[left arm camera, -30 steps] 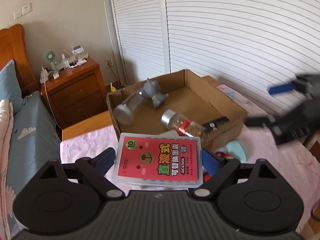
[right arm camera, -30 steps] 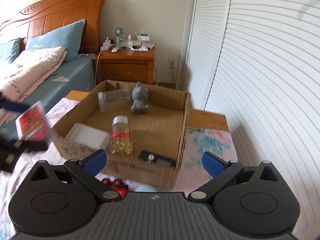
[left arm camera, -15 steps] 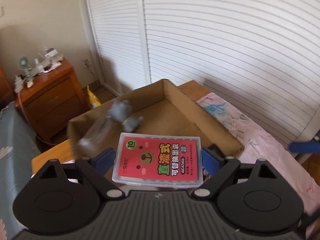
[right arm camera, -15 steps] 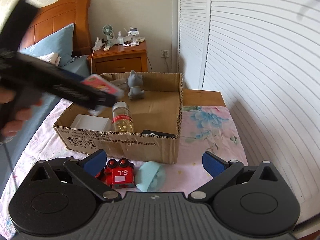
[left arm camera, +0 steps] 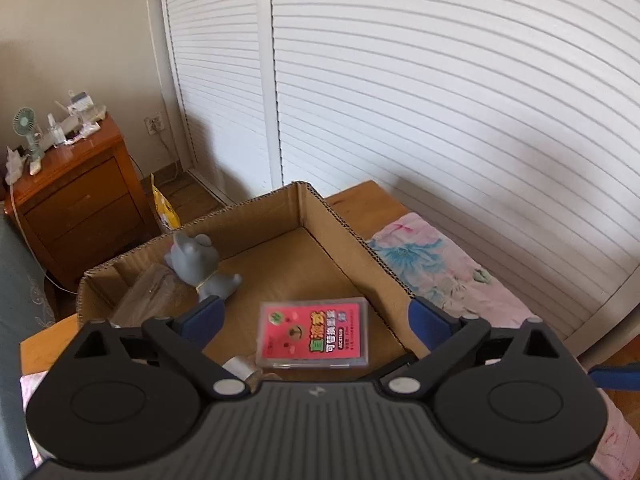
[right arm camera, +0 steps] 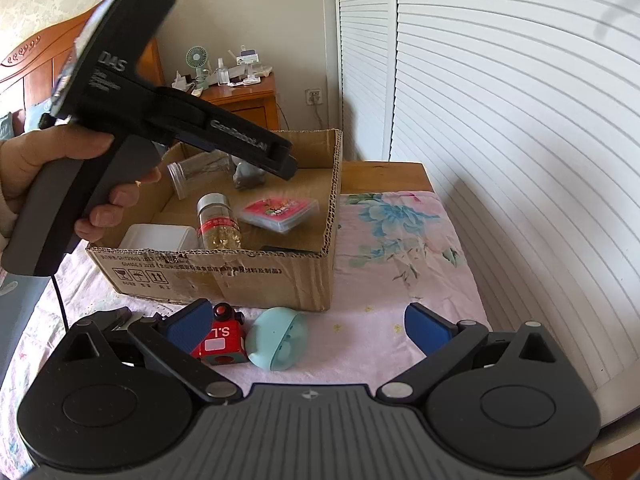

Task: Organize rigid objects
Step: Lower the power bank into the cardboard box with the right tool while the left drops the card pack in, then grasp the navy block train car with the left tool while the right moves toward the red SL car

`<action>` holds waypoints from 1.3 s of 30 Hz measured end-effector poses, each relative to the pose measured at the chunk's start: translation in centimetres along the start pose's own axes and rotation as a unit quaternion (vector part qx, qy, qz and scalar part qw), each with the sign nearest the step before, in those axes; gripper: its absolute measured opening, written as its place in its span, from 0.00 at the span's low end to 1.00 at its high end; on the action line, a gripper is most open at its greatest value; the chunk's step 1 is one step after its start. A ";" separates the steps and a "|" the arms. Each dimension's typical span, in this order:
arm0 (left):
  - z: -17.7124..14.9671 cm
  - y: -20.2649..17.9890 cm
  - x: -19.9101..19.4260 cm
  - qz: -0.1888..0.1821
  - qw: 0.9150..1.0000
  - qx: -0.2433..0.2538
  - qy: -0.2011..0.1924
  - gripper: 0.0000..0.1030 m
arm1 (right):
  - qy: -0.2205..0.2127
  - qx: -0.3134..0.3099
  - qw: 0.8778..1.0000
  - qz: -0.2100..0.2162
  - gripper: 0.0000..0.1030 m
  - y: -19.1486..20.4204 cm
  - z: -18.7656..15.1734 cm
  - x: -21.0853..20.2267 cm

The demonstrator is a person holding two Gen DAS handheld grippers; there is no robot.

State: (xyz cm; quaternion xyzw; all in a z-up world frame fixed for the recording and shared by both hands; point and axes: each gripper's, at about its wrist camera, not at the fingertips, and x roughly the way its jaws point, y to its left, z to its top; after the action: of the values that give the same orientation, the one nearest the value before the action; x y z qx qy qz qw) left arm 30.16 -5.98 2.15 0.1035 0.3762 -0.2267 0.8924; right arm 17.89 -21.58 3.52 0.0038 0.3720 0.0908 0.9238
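- We are finding the left gripper (left arm camera: pixel 314 316) spread wide, its jaws having just been opening, gripping nothing; the red card case (left arm camera: pixel 313 333) is lying inside the cardboard box (right arm camera: pixel 240 280).
- The right gripper (right arm camera: pixel 308 322) is hanging open and empty, nearer than the box, over a red toy (right arm camera: pixel 222 340) and a teal ball (right arm camera: pixel 278 338).

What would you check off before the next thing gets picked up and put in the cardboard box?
1. Red card case let go: ok. It lies in the cardboard box, clear of the left gripper, whose jaws have just been opening.
2. Right gripper free to grasp: ok, open with nothing held.
3. Next items within view: ok. The red toy train and the blue round case sit on the floral cloth, outside the box.
4. Room left in the box: ok, bare cardboard near the grey figurine.
5. Path over the box clear: not ok, the left gripper hangs above it.
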 end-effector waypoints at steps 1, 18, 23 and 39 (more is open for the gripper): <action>-0.1 0.0 -0.4 0.002 1.000 0.000 -0.001 0.96 | 0.000 0.000 1.000 0.001 1.00 0.0 0.0 0.0; -6.2 0.6 -8.3 0.032 0.999 -0.020 -0.020 0.96 | -0.009 -0.013 1.000 0.012 1.00 1.7 -1.2 -2.1; -9.7 0.9 -10.1 0.058 0.998 -0.034 -0.020 0.96 | -0.002 -0.008 1.000 0.009 1.00 1.4 -2.0 -2.0; -17.9 -0.7 -9.4 0.085 0.995 -0.042 -0.030 0.95 | 0.026 -0.007 1.000 0.005 1.00 0.9 -3.6 0.1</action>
State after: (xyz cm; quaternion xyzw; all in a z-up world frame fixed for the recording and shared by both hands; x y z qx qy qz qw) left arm 12.91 2.81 -3.54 0.0907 0.3486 -0.1372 0.9227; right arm 15.29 -20.86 0.93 -0.0031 0.3953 0.0975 0.9133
